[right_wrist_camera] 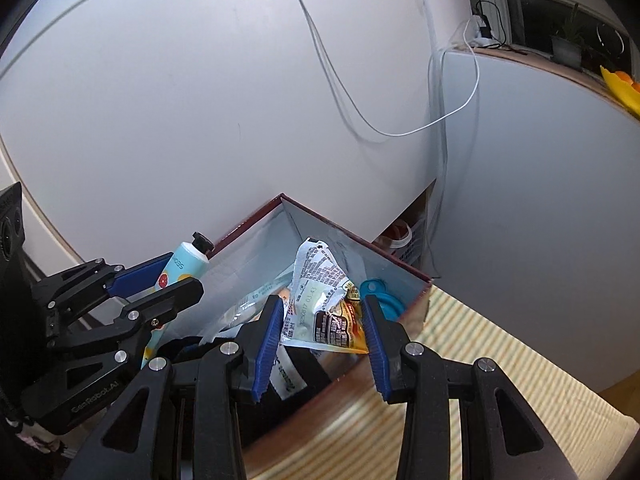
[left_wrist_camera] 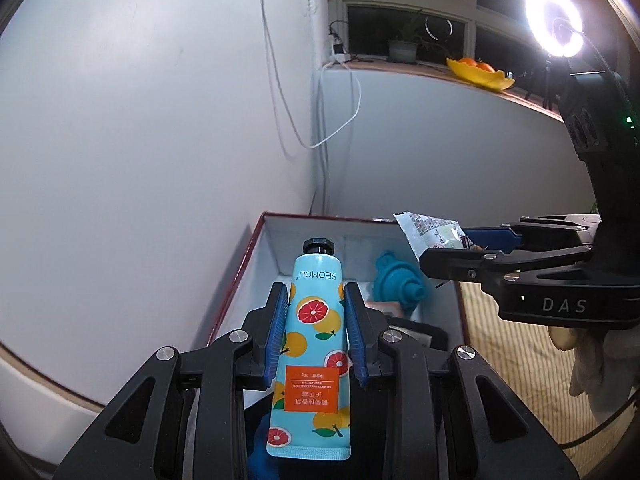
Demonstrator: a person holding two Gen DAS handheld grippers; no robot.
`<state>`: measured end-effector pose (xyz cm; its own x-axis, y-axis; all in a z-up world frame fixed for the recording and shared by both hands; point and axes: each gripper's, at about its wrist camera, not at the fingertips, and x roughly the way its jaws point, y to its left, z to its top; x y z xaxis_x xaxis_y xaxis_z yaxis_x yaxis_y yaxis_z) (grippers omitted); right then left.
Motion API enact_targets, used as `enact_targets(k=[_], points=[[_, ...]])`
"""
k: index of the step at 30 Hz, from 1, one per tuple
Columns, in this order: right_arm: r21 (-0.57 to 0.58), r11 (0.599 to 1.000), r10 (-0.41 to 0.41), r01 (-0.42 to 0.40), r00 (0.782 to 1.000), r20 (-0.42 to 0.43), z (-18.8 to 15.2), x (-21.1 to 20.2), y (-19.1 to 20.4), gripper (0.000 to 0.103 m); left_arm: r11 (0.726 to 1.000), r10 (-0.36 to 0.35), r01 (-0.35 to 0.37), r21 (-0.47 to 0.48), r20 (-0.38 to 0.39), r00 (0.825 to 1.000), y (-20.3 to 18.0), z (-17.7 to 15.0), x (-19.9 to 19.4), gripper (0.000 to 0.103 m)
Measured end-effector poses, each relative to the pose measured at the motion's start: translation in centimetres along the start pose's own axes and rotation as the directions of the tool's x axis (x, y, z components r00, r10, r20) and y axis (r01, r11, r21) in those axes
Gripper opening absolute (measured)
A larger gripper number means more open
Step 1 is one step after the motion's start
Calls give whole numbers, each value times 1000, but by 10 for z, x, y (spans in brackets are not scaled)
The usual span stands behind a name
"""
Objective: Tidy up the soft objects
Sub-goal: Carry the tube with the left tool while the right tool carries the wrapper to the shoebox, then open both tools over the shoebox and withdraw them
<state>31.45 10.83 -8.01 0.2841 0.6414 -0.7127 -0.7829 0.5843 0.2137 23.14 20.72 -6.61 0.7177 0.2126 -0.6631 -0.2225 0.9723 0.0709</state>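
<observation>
hand cream tube: long axis runs away from me, black cap far end, over the open box | snack packet: crumpled, hangs over the box above the teal toy | my left gripper jaws clamp the tube mid-body | my right gripper jaws pinch the packet's lower part.

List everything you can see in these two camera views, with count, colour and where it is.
Hand cream tube: one, light blue with grapefruit print, black cap, held above box.
Snack packet: one, white and orange, crinkled, held over box.
Box: one, dark red outside, white inside, against wall.
Teal object: one, inside box.
Striped mat: one, beige, under box.
Ring light: one, lit, upper right.
Yellow dish: one, holding oranges, windowsill.
Potted plant: one, windowsill.
Left gripper: black, blue pads.
Right gripper: same.
</observation>
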Motion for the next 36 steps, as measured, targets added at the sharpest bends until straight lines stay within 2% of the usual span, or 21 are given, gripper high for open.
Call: enact_targets(k=[4,5,6,8,9,11,12,19,30,31,33,36], points=[[-18,1000,-15,15,1000,-2,3,4,5,39,1000,17,-17,-11,2,1000,3,-1,2,27],[-18,1000,-18,18,1000,-1,4,4,5,39,1000,24,-24,-15,4,1000,4,-1,1,30],[-16,1000,-19,19,1000,1,5,3,5,41,999,27,-27,-23,6,1000,6,0,0,38],[-13,1000,-22,22,1000,5,7,3,5,49,999,28,-27,-32,15,1000,7,1,-2,44],[-13,1000,-27,27,1000,7,8,2,5,51,999,27,-27,-32,18,999,7,1,-4,44],[-11,999,-30,31,999,15,9,0,5,63,999,26,-26,-28,23,999,6,1,-6,44],[-10,1000,-29,29,999,19,10,-1,5,64,999,26,-25,-27,27,999,6,1,-8,44],[2,1000,-29,29,999,28,7,-13,5,64,1000,8,-7,-25,40,999,0,-4,-20,44],[-12,998,-55,56,996,65,-18,-62,11,65,999,-40,41,-19,76,996,-19,-14,-58,44],[-16,998,-59,60,996,69,-20,-66,11,66,999,-43,45,-19,81,996,-20,-15,-62,45],[-24,997,-67,69,995,74,-27,-76,14,67,998,-52,54,-21,90,995,-23,-17,-70,53],[-40,996,-77,80,994,81,-37,-89,20,68,998,-63,65,-15,105,992,-27,-22,-84,56]])
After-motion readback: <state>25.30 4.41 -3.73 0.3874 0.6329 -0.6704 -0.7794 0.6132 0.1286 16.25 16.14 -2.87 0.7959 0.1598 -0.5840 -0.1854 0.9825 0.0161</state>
